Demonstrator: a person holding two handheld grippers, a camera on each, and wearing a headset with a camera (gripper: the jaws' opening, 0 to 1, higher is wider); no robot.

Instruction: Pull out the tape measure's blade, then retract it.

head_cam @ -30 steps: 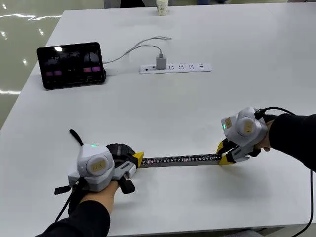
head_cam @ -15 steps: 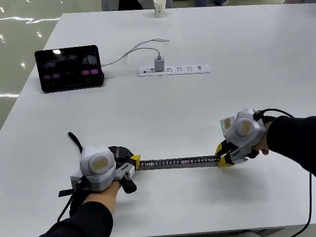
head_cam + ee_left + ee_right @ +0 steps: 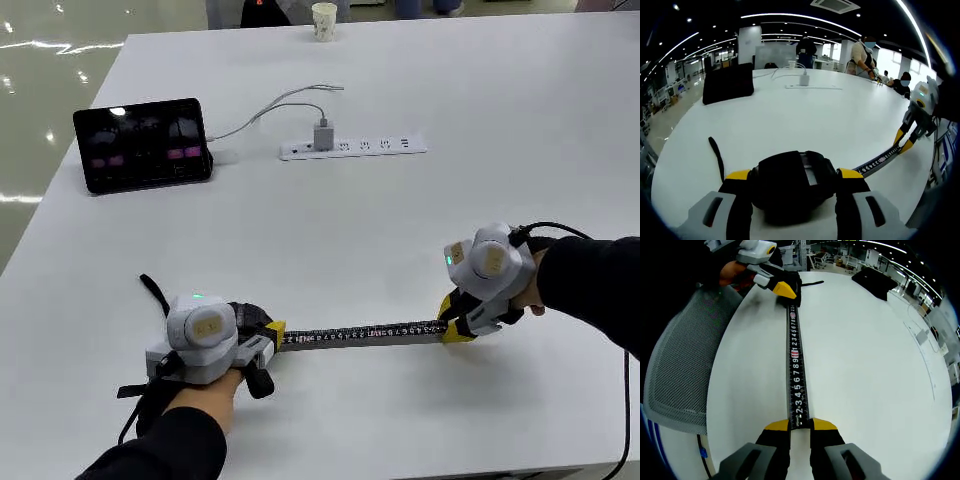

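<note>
The blade (image 3: 360,334) lies along the bench's (image 3: 400,230) near edge, left to right. The left gripper (image 3: 262,350) clamps the case (image 3: 792,182); the right gripper (image 3: 800,424), narrow, pinches the blade's tip.

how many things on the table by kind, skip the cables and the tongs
tape measure: 1
tablet: 1
power strip: 1
charger: 1
cup: 1
total: 5
</note>
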